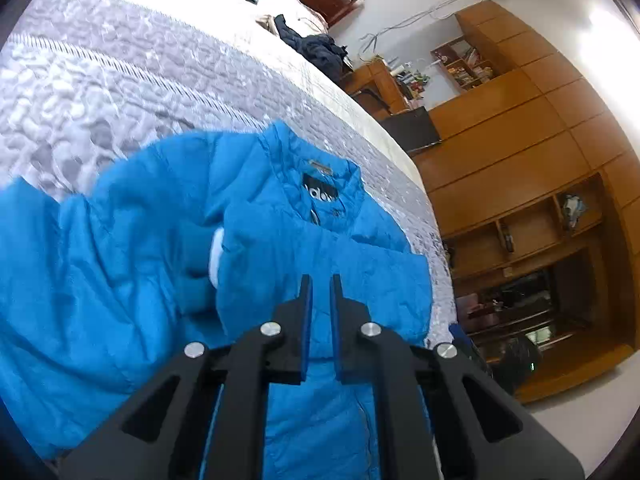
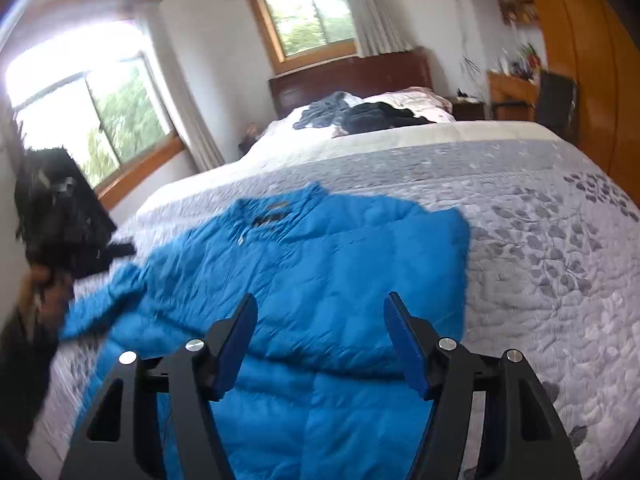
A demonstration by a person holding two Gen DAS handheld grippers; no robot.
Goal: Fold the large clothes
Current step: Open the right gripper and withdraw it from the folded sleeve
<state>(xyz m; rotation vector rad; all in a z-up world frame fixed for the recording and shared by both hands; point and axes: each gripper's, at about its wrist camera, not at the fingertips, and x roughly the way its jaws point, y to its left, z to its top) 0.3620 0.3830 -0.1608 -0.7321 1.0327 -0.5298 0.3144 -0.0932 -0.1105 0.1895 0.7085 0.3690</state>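
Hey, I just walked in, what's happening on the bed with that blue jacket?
A person holding a gripper in each hand is working on a blue puffer jacket spread on the quilted bedspread. One sleeve is already folded across the jacket's front. The left gripper hovers over the jacket with its jaws nearly together and nothing visibly between them. The right gripper has its jaws wide open above the lower part of the jacket. More clothes lie heaped near the headboard.

The room is lit by daylight from two windows [image 2: 92,120], which are overexposed. Fisheye bending and dark vignetting are seen at the edges, and motion blur at the right view's left.
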